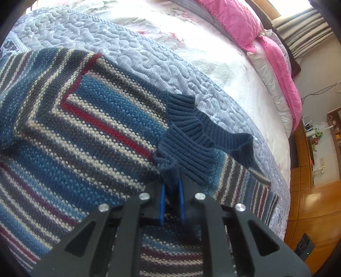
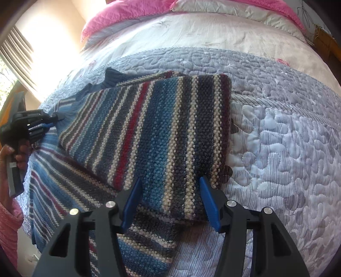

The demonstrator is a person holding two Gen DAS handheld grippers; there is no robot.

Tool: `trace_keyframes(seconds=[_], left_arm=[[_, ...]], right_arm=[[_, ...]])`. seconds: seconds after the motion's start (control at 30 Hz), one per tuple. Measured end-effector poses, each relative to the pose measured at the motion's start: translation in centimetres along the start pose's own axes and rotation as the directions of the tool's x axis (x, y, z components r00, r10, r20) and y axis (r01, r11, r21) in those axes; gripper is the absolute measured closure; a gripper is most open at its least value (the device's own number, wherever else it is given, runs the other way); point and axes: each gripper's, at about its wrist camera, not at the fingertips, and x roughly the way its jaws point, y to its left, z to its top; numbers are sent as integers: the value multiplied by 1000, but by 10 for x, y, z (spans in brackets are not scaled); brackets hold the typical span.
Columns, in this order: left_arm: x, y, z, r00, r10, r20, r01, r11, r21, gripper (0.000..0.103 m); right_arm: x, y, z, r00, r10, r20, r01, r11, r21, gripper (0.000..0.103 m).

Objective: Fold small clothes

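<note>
A small striped knit sweater (image 1: 70,136) in blue, cream, grey and red lies on the bed, with a navy ribbed collar (image 1: 215,132). My left gripper (image 1: 172,183) is shut on a bunch of navy ribbed knit beside the collar. In the right wrist view one part of the sweater (image 2: 162,132) is folded across the body, and the left gripper (image 2: 52,121) pinches its far left edge. My right gripper (image 2: 170,181) is open, its blue fingers (image 2: 210,202) standing on either side of the folded part's near edge.
The bed has a pale blue quilted cover (image 2: 277,149) with pink pillows (image 1: 230,19) at its head. Wooden furniture (image 1: 315,204) stands past the bed's edge. A hand (image 2: 8,153) with a pink sleeve (image 2: 8,225) holds the left gripper. Bare quilt lies right of the sweater.
</note>
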Motion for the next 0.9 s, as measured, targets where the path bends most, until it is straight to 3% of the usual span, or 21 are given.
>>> trace_keyframes(seconds=[0.1, 0.27, 0.33, 0.4, 0.47, 0.6, 0.8, 0.9], left_arm=[[13, 3, -5, 999, 47, -25, -46, 998, 32, 94], [16, 16, -7, 999, 6, -32, -6, 1000, 17, 89], [8, 19, -7, 999, -1, -39, 1, 1000, 20, 81], [-6, 22, -8, 999, -6, -31, 7, 1000, 18, 54], [-22, 26, -8, 999, 35, 18, -36, 999, 30, 45], [-28, 21, 2, 1000, 12, 22, -13, 1000, 2, 46], [-4, -14, -4, 1000, -6, -6, 7, 998, 55, 49], [25, -20, -8, 995, 70, -71, -63, 994, 92, 48]], right_arm=[[4, 0, -3, 1000, -3, 1, 3, 1000, 4, 47], [4, 2, -1, 1000, -24, -9, 24, 1000, -8, 47], [0, 5, 1, 1000, -29, -8, 29, 1000, -1, 47], [-10, 9, 4, 1000, -21, 10, 21, 1000, 9, 46], [-22, 15, 8, 999, -5, 34, 5, 1000, 9, 46], [-28, 32, 20, 999, 8, 50, -7, 1000, -10, 46], [12, 27, 19, 999, -5, -53, 6, 1000, 18, 47], [29, 13, 12, 997, 36, -63, -31, 996, 87, 47]])
